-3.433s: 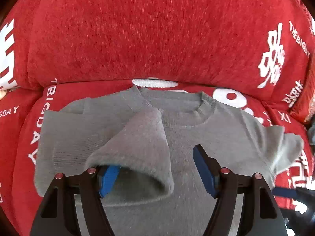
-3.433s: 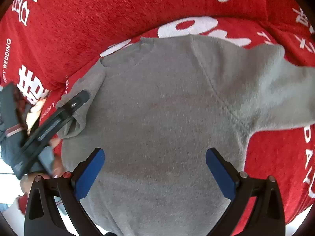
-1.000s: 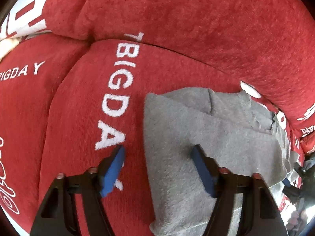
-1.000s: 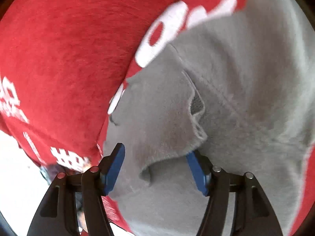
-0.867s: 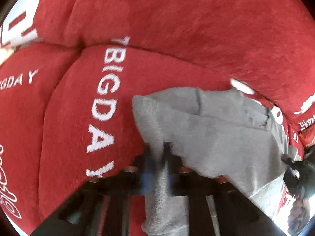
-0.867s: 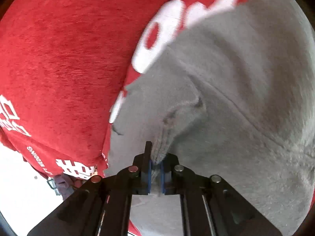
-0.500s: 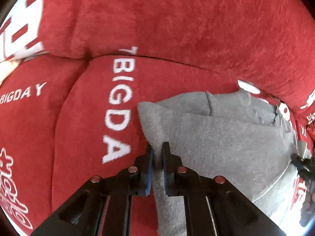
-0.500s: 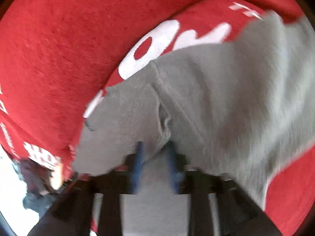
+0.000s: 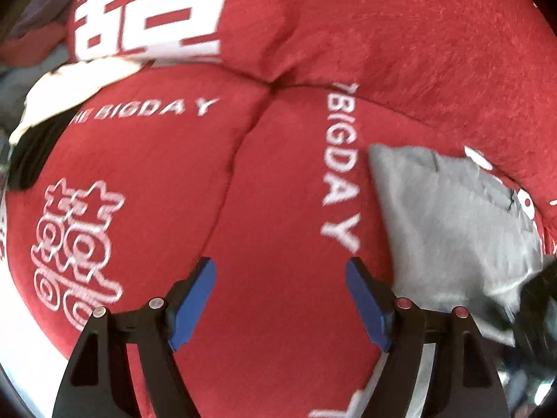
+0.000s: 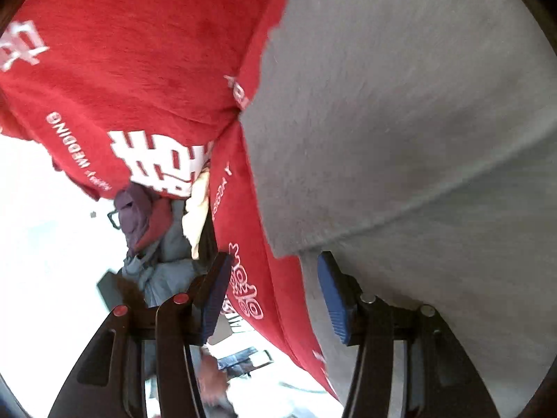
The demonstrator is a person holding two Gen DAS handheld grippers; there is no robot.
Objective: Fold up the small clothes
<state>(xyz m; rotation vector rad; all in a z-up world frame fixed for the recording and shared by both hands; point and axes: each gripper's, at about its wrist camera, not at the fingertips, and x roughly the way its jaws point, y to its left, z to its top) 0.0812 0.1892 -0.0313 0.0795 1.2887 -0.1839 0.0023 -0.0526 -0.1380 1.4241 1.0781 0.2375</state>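
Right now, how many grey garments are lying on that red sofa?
1: a grey sweater, folded, on the red sofa cushion, right of the left tool. Others may lie out of view.

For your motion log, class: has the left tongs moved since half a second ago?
Yes. The left tongs have opened and shifted left, off the grey sweater, past the white "BIGDAY" lettering.

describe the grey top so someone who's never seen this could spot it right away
Start from the big red sofa cover printed with white lettering. On the seat cushion, just right of the vertical white "BIGDAY" text, lies the grey sweater, folded into a compact shape. It is the only plain grey, unprinted fabric on the red cushions.
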